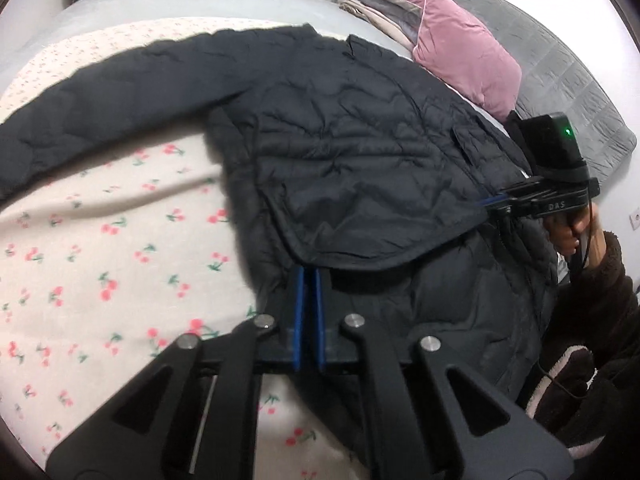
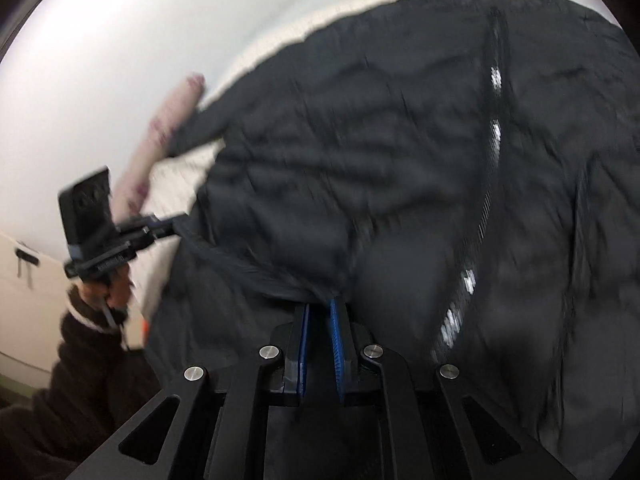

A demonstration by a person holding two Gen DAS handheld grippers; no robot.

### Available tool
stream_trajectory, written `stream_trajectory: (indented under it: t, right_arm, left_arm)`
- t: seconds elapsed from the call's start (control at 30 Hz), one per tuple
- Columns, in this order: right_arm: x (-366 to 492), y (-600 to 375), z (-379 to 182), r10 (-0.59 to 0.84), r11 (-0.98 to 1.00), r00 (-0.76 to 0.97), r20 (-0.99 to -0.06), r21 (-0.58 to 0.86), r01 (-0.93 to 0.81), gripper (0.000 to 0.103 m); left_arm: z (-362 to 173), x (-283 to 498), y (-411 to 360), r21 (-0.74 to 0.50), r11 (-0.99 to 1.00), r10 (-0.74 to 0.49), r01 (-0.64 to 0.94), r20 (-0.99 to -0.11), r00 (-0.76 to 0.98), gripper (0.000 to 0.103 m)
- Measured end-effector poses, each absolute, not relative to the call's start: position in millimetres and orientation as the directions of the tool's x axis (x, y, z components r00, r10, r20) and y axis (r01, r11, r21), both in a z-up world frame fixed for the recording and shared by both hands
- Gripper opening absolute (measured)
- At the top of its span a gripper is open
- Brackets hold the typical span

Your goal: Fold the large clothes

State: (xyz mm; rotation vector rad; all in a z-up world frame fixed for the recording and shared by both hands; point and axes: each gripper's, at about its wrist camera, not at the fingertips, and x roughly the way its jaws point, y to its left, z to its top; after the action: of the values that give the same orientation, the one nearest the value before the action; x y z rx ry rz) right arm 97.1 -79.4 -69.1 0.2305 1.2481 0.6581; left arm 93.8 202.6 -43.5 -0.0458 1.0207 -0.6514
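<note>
Left claw [image 1: 308, 276] pressed together, pinching the hem edge of the black quilted jacket [image 1: 340, 152]. Blue pads nearly touching, fabric draped over the tips. Right claw [image 2: 320, 308] also pinching the jacket, a bunched fold caught between its blue pads; a narrow gap shows lower down between the fingers, tips are buried in cloth.

Jacket lies on the bed [image 1: 100, 260], over a cream sheet printed with red cherries. In the left wrist view, one sleeve [image 1: 100, 92] stretches out far left across the sheet. The body sits centre to right, and a flap of it is lifted and folded over the rest, its curved hem hanging between my two claws. Right claw shows in that view at the right [image 1: 496, 202], gripping the same flap edge, green light on its camera block, my right hand [image 1: 572, 232] on the handle below.

Right wrist view is motion-blurred. The jacket [image 2: 360, 140] fills most of it; the zipper [image 2: 494, 160] runs from far to near on the right side with bright reflective marks along it. Left claw [image 2: 176, 222] shows at the left, holding the jacket edge, my left hand [image 2: 108, 288] under it.

Far right of the bed: pink pillow [image 1: 464, 52], stacked folded bedding just left of it, grey quilted cushion [image 1: 560, 68] behind. Curtains along the far wall.
</note>
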Motion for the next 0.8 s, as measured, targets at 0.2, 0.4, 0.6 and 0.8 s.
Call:
stream_trajectory:
  t: [0.2, 0.4, 0.6, 0.8]
  right_arm:
    - [85.9, -110.6, -33.1, 0.636, 0.767, 0.29, -0.716, 0.542, -0.343, 0.031]
    - [93.3, -122.6, -34.7, 0.578, 0.816, 0.372, -0.726, 0.505, -0.281, 0.053]
    - [91.9, -185.6, -28.8, 0.441, 0.891, 0.47, -0.765, 0.436, -0.126, 0.053]
    - [85.9, -260.2, -30.2, 0.349, 0.888, 0.541, -0.765, 0.454, 0.07, 0.057]
  left_arm:
    - [-3.2, 90.3, 200.7, -0.384, 0.766, -0.624, 0.515, -0.637, 0.453, 0.046]
    - [-39.2, 96.8, 130.5, -0.312, 0.735, -0.564, 0.601, -0.774, 0.288, 0.047]
    - [-55.7, 88.2, 103.3, -0.239, 0.708, -0.477, 0.665, -0.856, 0.201, 0.048]
    - [-22.4, 99.6, 82.9, -0.287, 0.711, -0.566, 0.642, -0.775, 0.282, 0.077]
